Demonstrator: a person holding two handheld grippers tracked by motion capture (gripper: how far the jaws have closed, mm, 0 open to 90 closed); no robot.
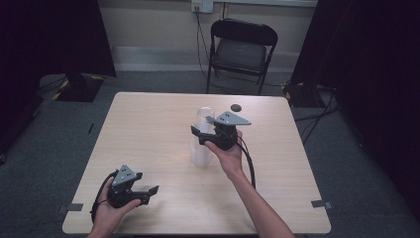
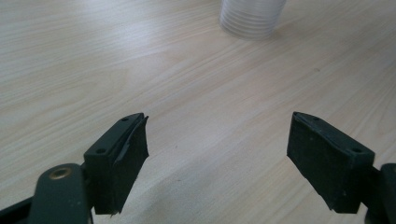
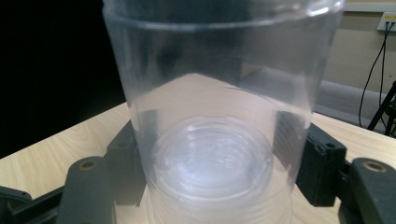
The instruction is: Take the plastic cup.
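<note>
Nothing legible is showing anywhere: faint raised lettering is appearing on the base of the clear plastic cup (image 3: 212, 156) in the right gripper view, but it is staying too blurred to make out.

clear cup (image 2: 252, 17) cropped, dark object (image 1: 236, 107) unidentifiable

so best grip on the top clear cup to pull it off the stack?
Take the upper cup across its smooth side wall, just above the ribbed stack, coming in level from the person's side, as the right gripper does now. The cup is upright and round, so jaws on opposite sides seat squarely. Squeeze lightly; the thin wall probably flexes.
</note>
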